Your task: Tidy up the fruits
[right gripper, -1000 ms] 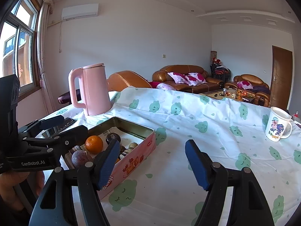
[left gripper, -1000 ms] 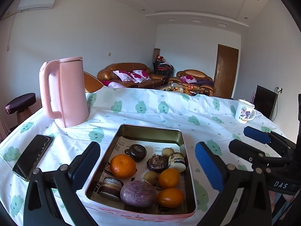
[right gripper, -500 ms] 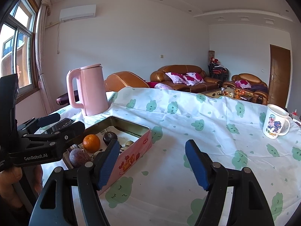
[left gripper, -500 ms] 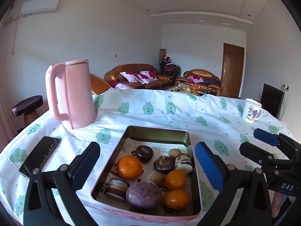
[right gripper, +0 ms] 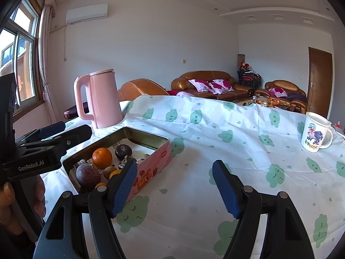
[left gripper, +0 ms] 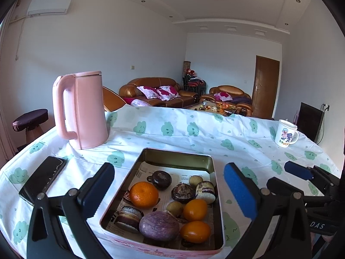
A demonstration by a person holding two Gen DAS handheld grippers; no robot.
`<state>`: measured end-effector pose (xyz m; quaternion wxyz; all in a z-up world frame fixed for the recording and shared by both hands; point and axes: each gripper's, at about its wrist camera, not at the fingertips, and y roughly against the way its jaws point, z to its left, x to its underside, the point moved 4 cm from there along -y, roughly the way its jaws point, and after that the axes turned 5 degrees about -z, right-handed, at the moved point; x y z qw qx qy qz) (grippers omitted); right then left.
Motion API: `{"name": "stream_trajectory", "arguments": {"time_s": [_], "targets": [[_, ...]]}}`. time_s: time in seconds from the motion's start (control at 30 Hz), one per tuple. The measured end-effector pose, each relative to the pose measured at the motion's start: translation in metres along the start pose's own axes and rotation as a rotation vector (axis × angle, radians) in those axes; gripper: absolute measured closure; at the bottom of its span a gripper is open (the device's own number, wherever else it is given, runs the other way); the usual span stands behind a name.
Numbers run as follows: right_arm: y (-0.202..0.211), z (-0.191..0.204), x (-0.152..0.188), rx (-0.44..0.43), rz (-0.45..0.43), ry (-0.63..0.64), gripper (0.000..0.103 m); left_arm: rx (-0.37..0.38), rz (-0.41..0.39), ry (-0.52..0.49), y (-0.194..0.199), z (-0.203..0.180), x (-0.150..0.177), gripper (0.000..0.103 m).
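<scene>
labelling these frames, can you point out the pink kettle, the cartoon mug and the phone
pink kettle (left gripper: pixel 88 112), left wrist view, middle of its body
cartoon mug (right gripper: pixel 313 136), right wrist view, on the printed side
phone (left gripper: pixel 42 182), left wrist view, centre of its dark screen

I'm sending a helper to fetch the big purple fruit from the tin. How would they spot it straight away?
Find the pink kettle on the cloud-print tablecloth; the open metal tin sits just in front of it. The purple fruit lies at the tin's near edge, beside two oranges. It is the biggest piece, dull mottled purple, not orange or dark brown.
</scene>
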<state>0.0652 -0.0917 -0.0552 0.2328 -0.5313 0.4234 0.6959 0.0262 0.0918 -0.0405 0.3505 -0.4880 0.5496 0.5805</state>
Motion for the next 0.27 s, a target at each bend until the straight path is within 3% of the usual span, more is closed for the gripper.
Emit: {"name": "stream_trajectory", "arguments": {"time_s": [0.27], "targets": [[0.0019, -0.0092, 0.0027, 0.020, 0.007, -0.005, 0.029, 0.007, -0.011, -0.017, 0.0030, -0.0043, -0.0009, 0.000]]}}
